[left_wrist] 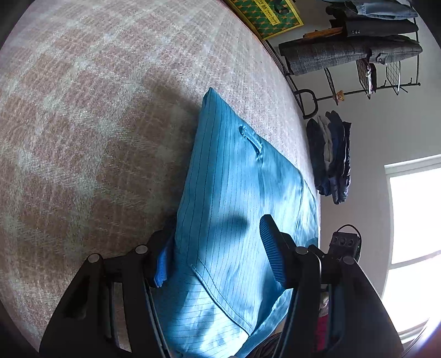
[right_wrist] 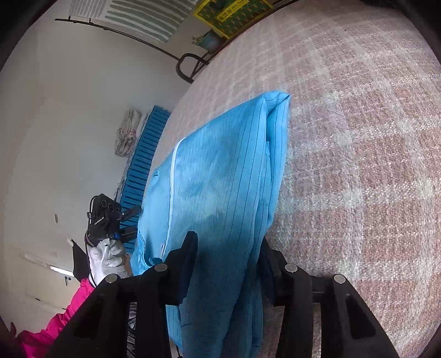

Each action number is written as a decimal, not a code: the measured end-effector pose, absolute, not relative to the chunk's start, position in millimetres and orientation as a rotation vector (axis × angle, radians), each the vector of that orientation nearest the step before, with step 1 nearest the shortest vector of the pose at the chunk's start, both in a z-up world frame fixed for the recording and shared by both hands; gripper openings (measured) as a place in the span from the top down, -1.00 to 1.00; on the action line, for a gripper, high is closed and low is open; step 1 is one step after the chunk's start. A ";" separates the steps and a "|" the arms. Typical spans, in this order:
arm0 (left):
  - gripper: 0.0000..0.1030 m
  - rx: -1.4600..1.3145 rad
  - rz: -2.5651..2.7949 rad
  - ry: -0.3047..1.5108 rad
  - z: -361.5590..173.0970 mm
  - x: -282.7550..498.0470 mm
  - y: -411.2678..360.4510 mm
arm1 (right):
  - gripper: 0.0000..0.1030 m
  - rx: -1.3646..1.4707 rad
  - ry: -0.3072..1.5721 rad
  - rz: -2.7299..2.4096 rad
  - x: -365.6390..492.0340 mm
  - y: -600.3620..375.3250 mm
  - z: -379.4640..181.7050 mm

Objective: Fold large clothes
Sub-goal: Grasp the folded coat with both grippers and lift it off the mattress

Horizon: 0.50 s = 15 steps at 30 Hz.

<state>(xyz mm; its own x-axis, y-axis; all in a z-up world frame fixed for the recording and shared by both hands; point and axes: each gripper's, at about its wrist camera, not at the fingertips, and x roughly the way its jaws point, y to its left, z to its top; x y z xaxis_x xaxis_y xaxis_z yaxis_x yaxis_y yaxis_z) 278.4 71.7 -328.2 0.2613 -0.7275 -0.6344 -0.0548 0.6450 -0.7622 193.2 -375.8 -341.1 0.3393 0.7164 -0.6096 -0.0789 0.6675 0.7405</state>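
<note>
A light blue pinstriped garment (left_wrist: 234, 179) lies folded lengthwise in a long narrow strip on the pink plaid bed cover (left_wrist: 82, 124), running from its far corner back between my fingers. My left gripper (left_wrist: 215, 228) stands open around its near end: one finger over the cloth, the other at its left edge. In the right wrist view the same garment (right_wrist: 220, 170), with a white zip line, passes between the jaws of my right gripper (right_wrist: 228, 239). These jaws stand narrower but apart and do not pinch it. A white-gloved hand (right_wrist: 107, 258) holds the left gripper's body (right_wrist: 102, 220) beyond the strip.
The bed's edge runs close along the garment's far side. Past it stand a metal rack with folded clothes (left_wrist: 350, 52), dark clothes hanging on the wall (left_wrist: 330, 157), a bright window (left_wrist: 416, 214) and a blue slatted panel (right_wrist: 143, 165). A green and yellow box (left_wrist: 267, 13) sits at the bed's far end.
</note>
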 end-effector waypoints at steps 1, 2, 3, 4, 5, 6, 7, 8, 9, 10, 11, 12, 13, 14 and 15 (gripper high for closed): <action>-0.02 -0.756 -0.515 1.238 -327.5 279.3 67.7 | 0.30 0.675 1.123 0.567 196.2 -372.2 -341.5; 0.12 -0.733 -0.502 1.235 -326.1 280.2 64.0 | 0.35 0.670 1.129 0.562 198.7 -369.9 -342.5; 0.26 -0.710 -0.484 1.239 -325.8 280.5 60.7 | 0.42 0.660 1.129 0.554 200.2 -366.7 -341.7; 0.32 -0.679 -0.461 1.238 -323.0 280.2 57.8 | 0.56 0.633 1.134 0.537 201.7 -362.8 -339.8; 0.44 -0.643 -0.444 1.235 -320.3 278.5 54.0 | 0.61 0.591 1.134 0.524 202.8 -358.6 -335.8; 0.55 -0.596 -0.433 1.226 -316.0 276.6 48.6 | 0.70 0.538 1.131 0.511 202.8 -352.2 -330.3; 0.58 -0.542 -0.419 1.211 -310.4 274.4 42.1 | 0.75 0.479 1.128 0.496 203.2 -347.8 -324.6; 0.67 -0.490 -0.407 1.193 -304.9 270.1 36.1 | 0.77 0.418 1.123 0.481 202.7 -340.9 -319.3; 0.75 -0.439 -0.399 1.173 -297.8 266.6 29.6 | 0.80 0.362 1.116 0.464 202.6 -334.4 -313.1; 0.77 -0.395 -0.390 1.154 -290.9 262.4 22.8 | 0.83 0.315 1.109 0.446 202.3 -328.9 -307.0; 0.81 -0.356 -0.384 1.132 -283.8 257.7 16.3 | 0.85 0.271 1.105 0.426 200.2 -323.8 -300.9; 0.83 -0.319 -0.381 1.108 -277.0 252.0 10.6 | 0.87 0.223 1.096 0.406 196.9 -318.3 -294.0; 0.84 -0.277 -0.378 1.081 -269.0 246.4 3.8 | 0.88 0.183 1.085 0.393 194.7 -313.4 -287.1; 0.84 -0.239 -0.375 1.056 -261.9 240.3 -3.1 | 0.89 0.152 1.073 0.384 191.1 -308.6 -279.9; 0.85 -0.202 -0.374 1.031 -254.5 233.8 -10.1 | 0.89 0.126 1.061 0.375 186.5 -305.1 -273.4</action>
